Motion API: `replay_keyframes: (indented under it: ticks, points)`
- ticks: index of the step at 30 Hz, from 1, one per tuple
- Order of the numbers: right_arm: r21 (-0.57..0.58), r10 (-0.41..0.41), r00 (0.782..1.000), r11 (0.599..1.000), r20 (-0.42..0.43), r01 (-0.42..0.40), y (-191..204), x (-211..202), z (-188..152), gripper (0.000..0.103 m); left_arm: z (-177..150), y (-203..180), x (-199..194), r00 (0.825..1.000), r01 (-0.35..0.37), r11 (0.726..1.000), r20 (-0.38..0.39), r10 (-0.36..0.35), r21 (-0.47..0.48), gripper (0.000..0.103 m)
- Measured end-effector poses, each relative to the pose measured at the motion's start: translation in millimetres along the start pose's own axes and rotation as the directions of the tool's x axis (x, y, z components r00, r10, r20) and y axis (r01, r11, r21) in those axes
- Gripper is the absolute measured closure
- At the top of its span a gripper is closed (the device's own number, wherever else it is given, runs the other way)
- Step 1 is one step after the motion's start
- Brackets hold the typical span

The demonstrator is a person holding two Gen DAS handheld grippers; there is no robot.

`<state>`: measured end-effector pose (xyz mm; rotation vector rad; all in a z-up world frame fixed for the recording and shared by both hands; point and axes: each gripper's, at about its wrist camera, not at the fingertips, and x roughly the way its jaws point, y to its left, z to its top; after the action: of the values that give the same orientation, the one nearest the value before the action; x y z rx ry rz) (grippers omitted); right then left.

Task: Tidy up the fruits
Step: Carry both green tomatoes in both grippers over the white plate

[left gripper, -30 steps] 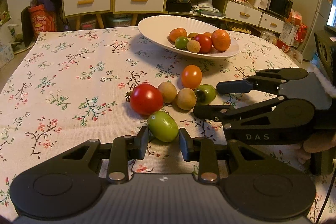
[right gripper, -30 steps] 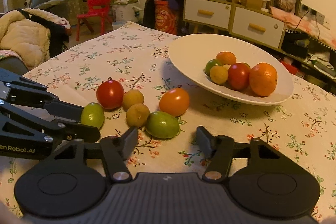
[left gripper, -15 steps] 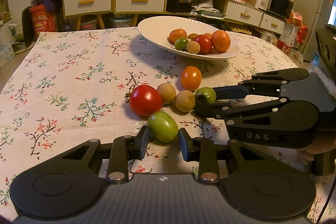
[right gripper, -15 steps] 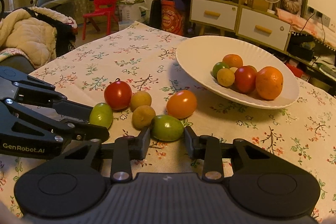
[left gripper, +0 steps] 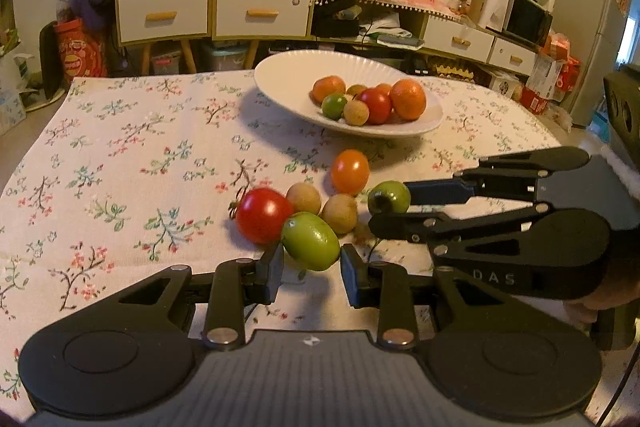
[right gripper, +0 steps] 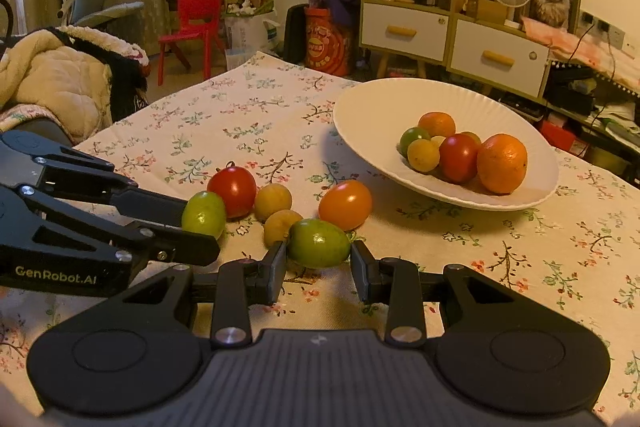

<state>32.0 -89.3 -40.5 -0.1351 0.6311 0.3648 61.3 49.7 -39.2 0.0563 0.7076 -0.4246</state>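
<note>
Two green tomatoes lie on the flowered tablecloth, each in a grip. My left gripper point(left gripper: 311, 259) is shut on the nearer green tomato point(left gripper: 310, 241), pads at both sides. My right gripper point(right gripper: 319, 261) is shut on the other green tomato point(right gripper: 319, 243); from the left wrist view it reaches in from the right. Among them lie a red tomato point(left gripper: 262, 215), an orange tomato point(left gripper: 350, 171) and two small tan fruits point(left gripper: 304, 198). Behind stands the white plate point(left gripper: 280, 83), with several fruits heaped in its right half.
The table's far edge runs just behind the plate. Beyond it are drawer cabinets point(left gripper: 164, 13) with fans and a picture on top. A red chair point(right gripper: 192, 23) and a coat-covered seat point(right gripper: 52, 83) stand off the table's left side. Bare cloth spreads to the left of the fruit.
My right gripper's fingers have come together on the green tomato, which they only flanked a second ago. The left gripper and its tomato have stayed put.
</note>
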Motion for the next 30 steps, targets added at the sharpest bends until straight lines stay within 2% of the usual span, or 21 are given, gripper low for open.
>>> replay_keyframes:
  ticks: [8, 15, 21, 26, 30]
  points:
    - [0.035, -0.008, 1.000, 0.999, 0.024, 0.007, -8.3, -13.3, 6.0, 0.071, 18.2, -13.5, -1.9, 0.999, 0.010, 1.000, 0.038, -0.010, 0.006, 0.079]
    - [0.078, -0.049, 0.996, 0.996, 0.070, 0.043, -28.9, -21.4, 20.4, 0.072, 45.2, -27.9, 3.1, 0.996, 0.016, 1.000, 0.083, -0.015, -0.009, 0.079]
    - [0.093, -0.088, 0.992, 0.992, 0.093, 0.079, -57.4, -18.7, 39.9, 0.072, 72.2, -35.5, 21.8, 0.992, 0.000, 1.000, 0.128, -0.003, 0.020, 0.079]
    - [0.144, -0.108, 0.990, 0.985, 0.094, 0.094, -86.8, -6.6, 52.9, 0.071, 85.4, -38.5, 44.7, 0.992, -0.011, 0.999, 0.124, 0.005, 0.046, 0.079]
    - [0.178, -0.110, 0.990, 0.980, 0.087, 0.093, -104.1, 9.1, 60.8, 0.072, 95.9, -34.6, 62.6, 0.994, -0.014, 1.000, 0.110, 0.011, 0.025, 0.079]
